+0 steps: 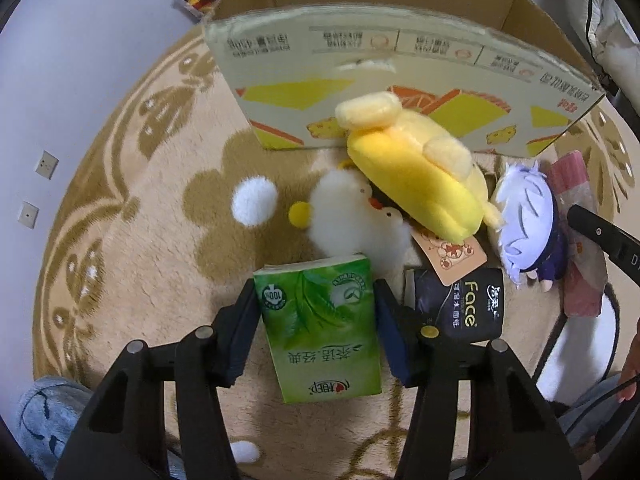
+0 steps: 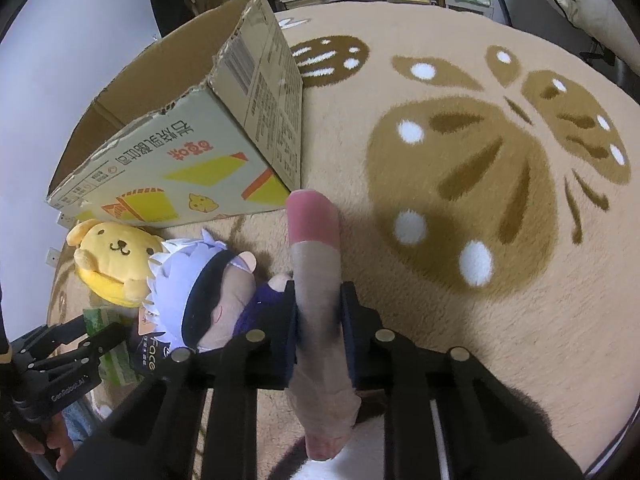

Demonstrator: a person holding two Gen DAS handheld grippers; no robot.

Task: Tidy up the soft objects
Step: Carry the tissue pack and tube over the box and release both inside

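Note:
My left gripper (image 1: pixel 316 300) is shut on a green tissue pack (image 1: pixel 320 328), its pads on both sides. Just beyond lie a white fluffy chick plush (image 1: pixel 352 216), a yellow dog plush (image 1: pixel 416 172), a black "Face" tissue pack (image 1: pixel 460 304) and a white-haired doll (image 1: pixel 528 228). My right gripper (image 2: pixel 320 312) is shut on a pink and beige rolled cloth (image 2: pixel 316 264) that lies along the rug. The doll (image 2: pixel 200 292) and yellow plush (image 2: pixel 112 260) lie to its left. The open cardboard box (image 1: pixel 400 76) stands behind the pile, also in the right wrist view (image 2: pixel 180 152).
Everything lies on a beige rug (image 2: pixel 460 160) with brown butterfly patterns. The left gripper and its tissue pack show at the lower left of the right wrist view (image 2: pixel 72 344). Shelves and a white bag stand at the far edge.

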